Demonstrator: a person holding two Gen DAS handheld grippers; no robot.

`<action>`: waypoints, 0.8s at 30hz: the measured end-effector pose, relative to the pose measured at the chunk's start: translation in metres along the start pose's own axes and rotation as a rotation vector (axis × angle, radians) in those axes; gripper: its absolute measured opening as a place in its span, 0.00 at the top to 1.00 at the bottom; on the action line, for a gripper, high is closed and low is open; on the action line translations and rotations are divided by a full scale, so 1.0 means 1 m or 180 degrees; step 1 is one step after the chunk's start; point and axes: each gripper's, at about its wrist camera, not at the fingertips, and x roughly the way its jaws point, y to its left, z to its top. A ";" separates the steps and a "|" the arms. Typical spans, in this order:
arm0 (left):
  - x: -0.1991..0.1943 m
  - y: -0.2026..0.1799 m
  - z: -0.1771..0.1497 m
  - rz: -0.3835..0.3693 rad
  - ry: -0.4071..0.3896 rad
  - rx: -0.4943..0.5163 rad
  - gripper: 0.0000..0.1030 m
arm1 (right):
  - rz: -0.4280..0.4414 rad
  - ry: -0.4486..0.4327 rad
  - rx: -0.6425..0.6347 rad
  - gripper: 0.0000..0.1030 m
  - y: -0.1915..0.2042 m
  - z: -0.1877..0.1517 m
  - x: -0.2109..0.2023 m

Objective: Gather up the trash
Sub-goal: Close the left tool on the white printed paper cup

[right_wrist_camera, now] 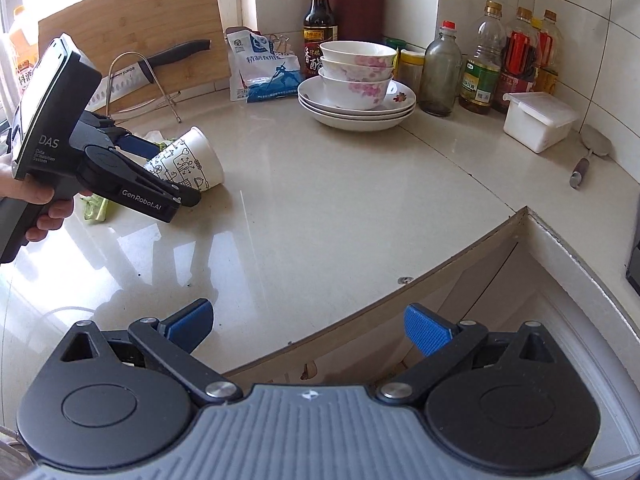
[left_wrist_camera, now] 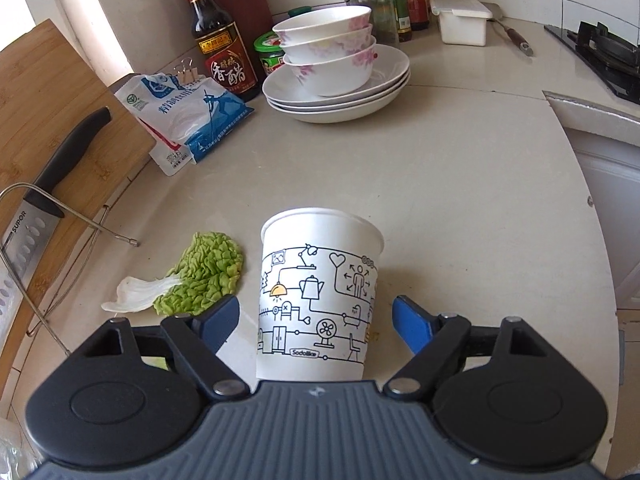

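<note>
Between the spread blue pads of the left gripper (left_wrist_camera: pixel 316 320) stands a white paper cup (left_wrist_camera: pixel 320 300) printed with line drawings; a clear gap shows on each side of its wall, so the jaws bracket it without pressing and nothing is gripped yet. From the right wrist view the same cup (right_wrist_camera: pixel 188 160) sits on the pale countertop (right_wrist_camera: pixel 320 208) with that gripper's fingers on either side, a hand (right_wrist_camera: pixel 36 196) wrapped round the handle. Just beside the cup on the counter lies a wilted lettuce leaf (left_wrist_camera: pixel 200 280), apart from the fingers and untouched. Over the counter's front edge, the right gripper (right_wrist_camera: pixel 308 328) hangs with its jaws wide apart and empty, well away from both pieces of rubbish. Farther back rest things that look like kitchen stock rather than waste: a blue-and-white bag (left_wrist_camera: pixel 184 120), a knife (left_wrist_camera: pixel 52 176) on a wire stand against a wooden cutting board (left_wrist_camera: pixel 48 92), a stack of plates and flowered bowls (left_wrist_camera: pixel 336 68), a dark vinegar bottle (left_wrist_camera: pixel 220 44) and a white lidded box (left_wrist_camera: pixel 460 20). No bin or bag for rubbish shows in either view. My reading is that collection has barely begun: the cup is about to be grasped, the leaf waits, and carrying both off remains.
</note>
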 end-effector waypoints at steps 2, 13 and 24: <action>0.002 0.000 0.000 -0.0018 0.0015 0.0005 0.28 | 0.0003 0.0001 -0.0001 0.00 0.000 0.001 0.001; -0.002 0.004 0.000 -0.0097 -0.0007 -0.0100 0.42 | 0.0026 -0.0031 -0.0032 0.00 0.001 0.003 0.001; -0.044 0.001 -0.012 -0.0170 -0.0030 -0.0323 0.42 | 0.0173 -0.0120 -0.0168 0.00 0.006 0.012 0.001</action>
